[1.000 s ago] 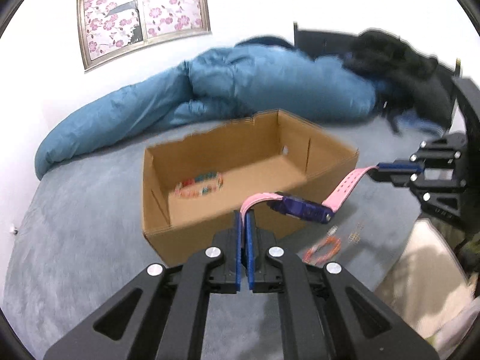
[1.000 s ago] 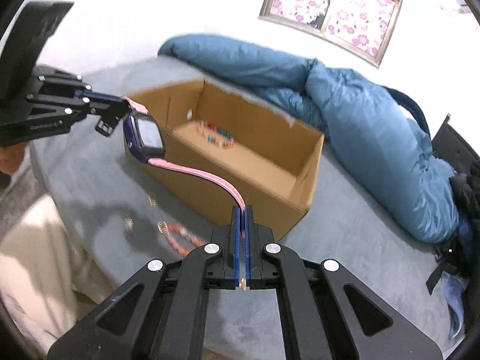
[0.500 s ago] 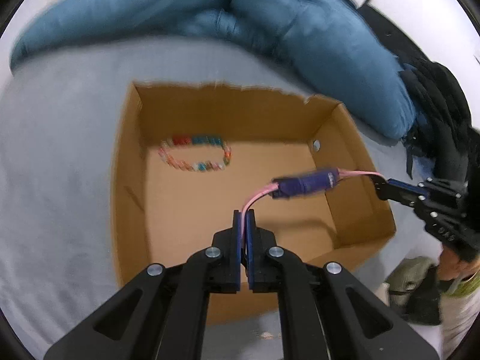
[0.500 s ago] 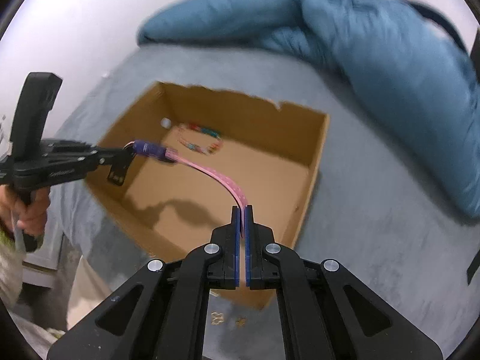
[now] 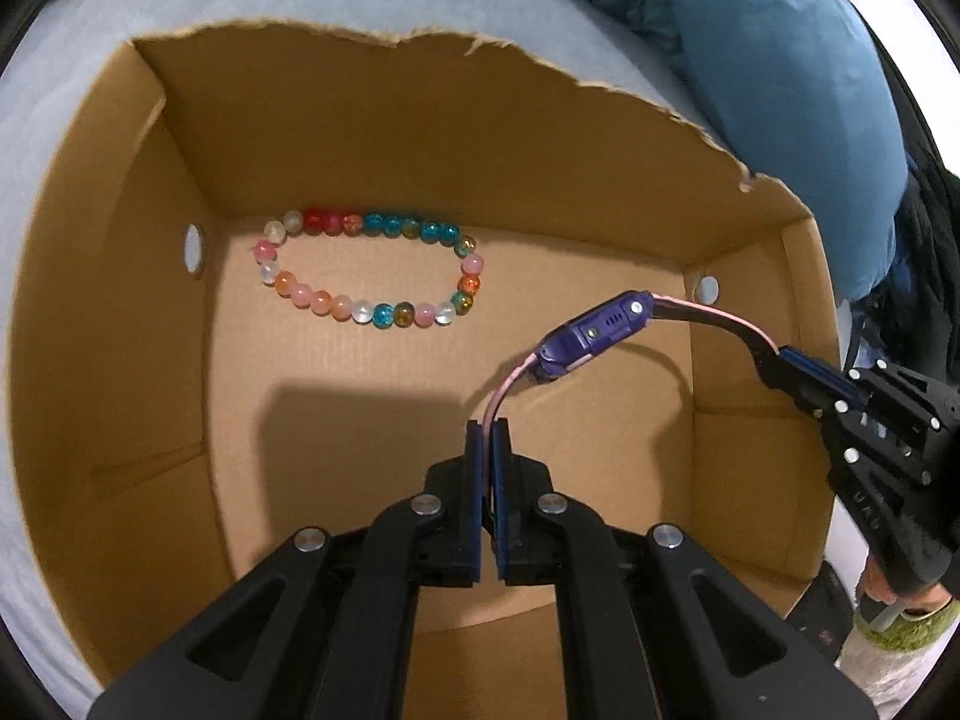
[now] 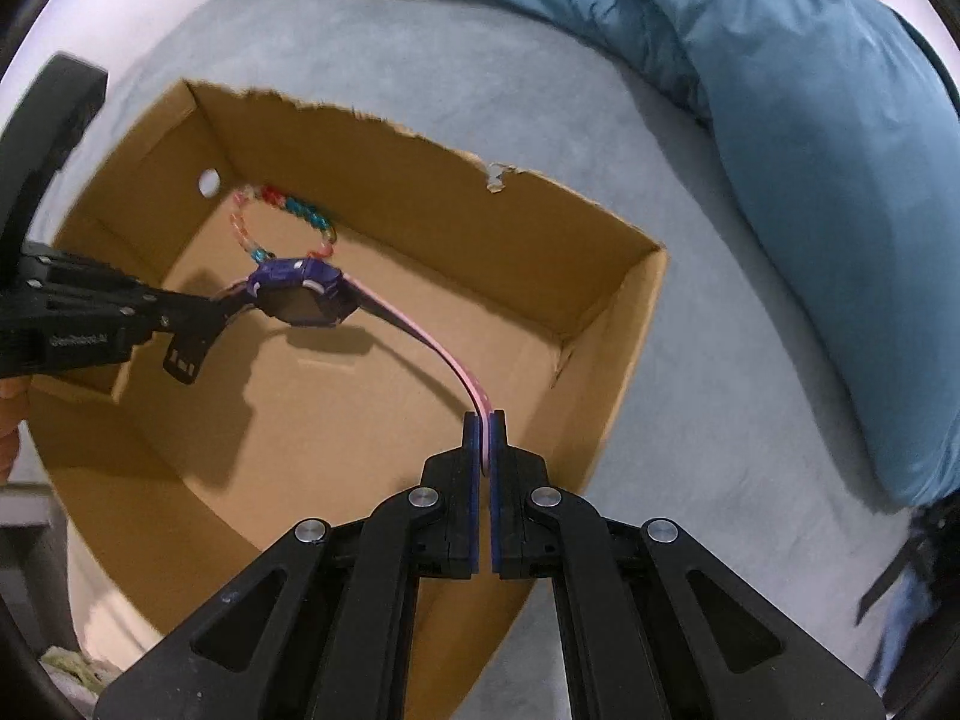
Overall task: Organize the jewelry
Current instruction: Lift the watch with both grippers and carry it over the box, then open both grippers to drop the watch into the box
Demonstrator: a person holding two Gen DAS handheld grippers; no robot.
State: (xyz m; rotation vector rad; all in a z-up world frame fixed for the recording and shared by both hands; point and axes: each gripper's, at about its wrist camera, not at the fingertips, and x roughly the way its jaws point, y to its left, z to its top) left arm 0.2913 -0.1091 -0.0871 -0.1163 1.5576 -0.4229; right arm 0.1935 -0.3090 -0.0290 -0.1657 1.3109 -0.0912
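A purple watch (image 5: 597, 330) with a pink strap hangs inside an open cardboard box (image 5: 420, 120), a little above its floor. My left gripper (image 5: 489, 429) is shut on one strap end. My right gripper (image 6: 483, 420) is shut on the other strap end, and it shows at the right of the left wrist view as the right gripper (image 5: 780, 360). From the right wrist view the watch (image 6: 300, 294) faces screen down, with the left gripper (image 6: 222, 306) at the left. A bracelet of coloured beads (image 5: 366, 267) lies on the box floor by the far wall.
The box sits on a grey bed cover (image 6: 480, 78). A rumpled blue duvet (image 6: 810, 150) lies along the far and right sides. Dark clothing (image 5: 930, 276) lies at the right edge. A person's hand (image 5: 888, 594) holds the right gripper's handle.
Both grippers have carried the watch from in front of the box over its near wall and down inside it. Both now point steeply downward at the box floor.
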